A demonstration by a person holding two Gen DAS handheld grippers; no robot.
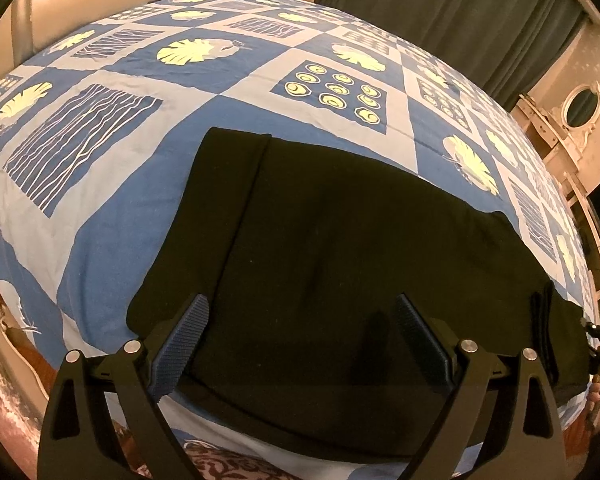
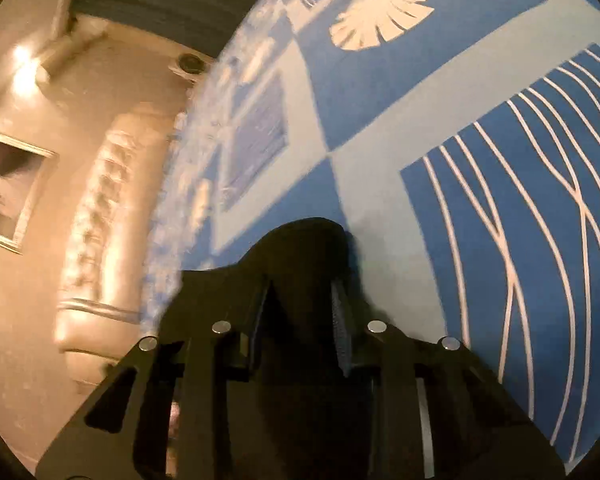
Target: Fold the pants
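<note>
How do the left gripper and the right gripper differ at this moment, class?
The left gripper has its jaws spread wide and holds nothing; the right gripper is closed on a bunch of the black pants. The left hovers over the flat pants; the right lifts its fabric above the bedspread. Both have ribbed finger pads.

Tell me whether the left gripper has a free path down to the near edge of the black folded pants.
Probably yes. The left gripper is open over the black folded pants, whose near edge lies just under its fingers on the blue patterned bedspread, with nothing between.
</note>
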